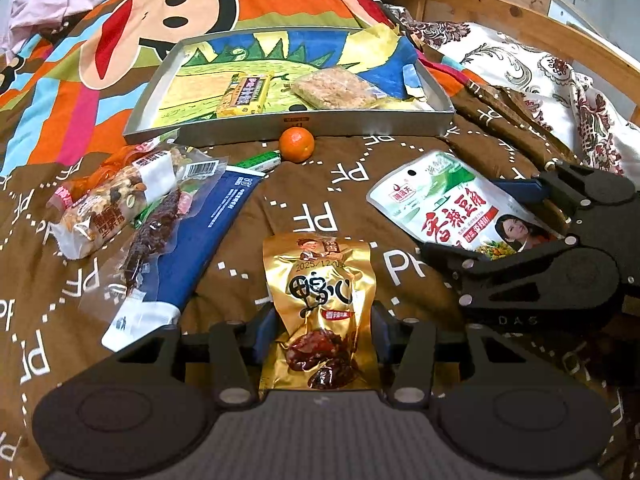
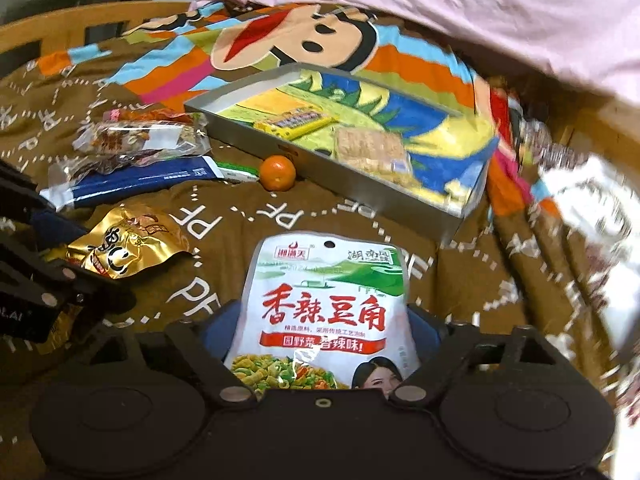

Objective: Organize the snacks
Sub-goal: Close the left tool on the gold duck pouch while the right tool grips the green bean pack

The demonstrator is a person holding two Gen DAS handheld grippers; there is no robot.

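On brown lettered bedspread [image 1: 320, 192], short of grey tray [image 1: 240, 126]: left gripper [image 1: 322, 332] clamped on gold packet [image 1: 320, 280], blue pads pressing both long edges, dark glossy snack showing through the clear window near the wrist. Seen from the right wrist, same gold packet crumpled and tilted in that grip. Just to the right, right gripper [image 2: 324, 320] set around white pouch [image 2: 326, 280] with red characters and a green landscape print; pouch flat, hang-hole end pointing toward the tray, lower end lying between the fingers. Pads close against both pouch edges, but cannot tell whether pressing or merely flanking. Against the tray's near wall, touching it, small tangerine [image 1: 296, 144]. Inside the tray, on its crayon-style lining: yellow bar [image 1: 244, 94] left of centre and pale crumbly block [image 1: 336, 88] in clear wrap just beside it. Left of the gold packet, heaped together: nut bar [image 1: 112, 200] in clear wrap on top, clear packet of dark red strips [image 1: 152, 232] overlapping long blue packet [image 1: 200, 232], and green stick [image 1: 260, 160] peeking out near the tangerine. Beyond the tray, cartoon face on striped quilt, pink cloth [image 2: 440, 8] bunched behind, wooden bed frame [image 1: 500, 8] along the far right edge.
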